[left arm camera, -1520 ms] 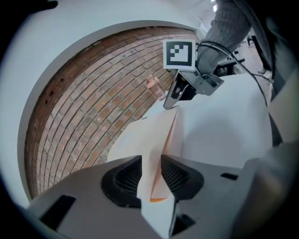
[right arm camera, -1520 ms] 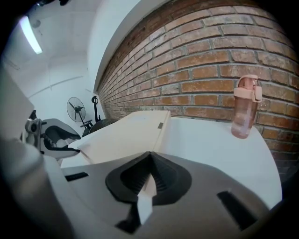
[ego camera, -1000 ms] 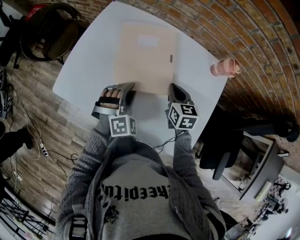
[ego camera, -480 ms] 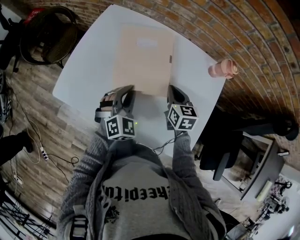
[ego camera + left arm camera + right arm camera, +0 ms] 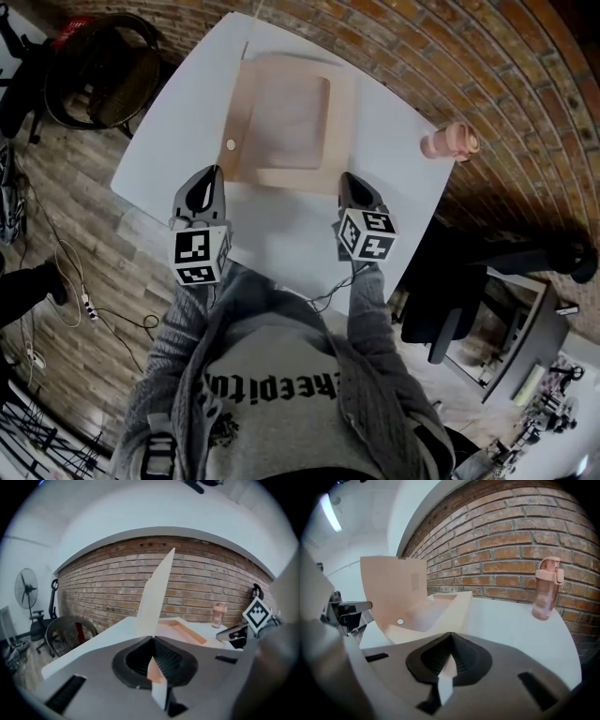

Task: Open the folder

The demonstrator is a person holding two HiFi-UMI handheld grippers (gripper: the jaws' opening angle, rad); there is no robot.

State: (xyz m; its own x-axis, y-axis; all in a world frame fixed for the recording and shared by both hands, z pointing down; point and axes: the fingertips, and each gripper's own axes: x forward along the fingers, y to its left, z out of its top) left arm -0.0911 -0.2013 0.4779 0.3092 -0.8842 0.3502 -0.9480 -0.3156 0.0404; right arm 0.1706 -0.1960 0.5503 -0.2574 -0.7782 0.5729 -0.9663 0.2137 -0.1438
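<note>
A person in a grey knitted cardigan (image 5: pixel 178 328) works at a white surface (image 5: pixel 281 225) before a curved brick wall (image 5: pixel 441 56), a two-finger gripper in each hand and a peach-coloured folder (image 5: pixel 292 120) lying ahead of both. The left gripper (image 5: pixel 211 174), at the folder's near left corner, has just been closing; its fingers (image 5: pixel 171 660) are now pressed together on the thin edge of the folder's cover (image 5: pixel 239 117). The cover is raised steeply off the folder's shallow, box-like body, joined to it along the left long side. A small round white stud (image 5: pixel 231 145) shows on the cover's inner face.

The right gripper (image 5: pixel 345 180) rests at the folder's near right corner. Its fingers (image 5: pixel 461 660) are together, and a peach sliver that appears to be the folder's edge is pinched between them. The body of the folder lies flat on the surface, its interior exposed.

A pink drinks bottle (image 5: pixel 450 138) stands upright near the surface's far right edge, well apart from the folder. A black office chair (image 5: pixel 98 61) stands on the wood-plank floor (image 5: pixel 66 187) to the left of the surface, and a pedestal fan (image 5: pixel 26 588) shows farther off in the left gripper view.
</note>
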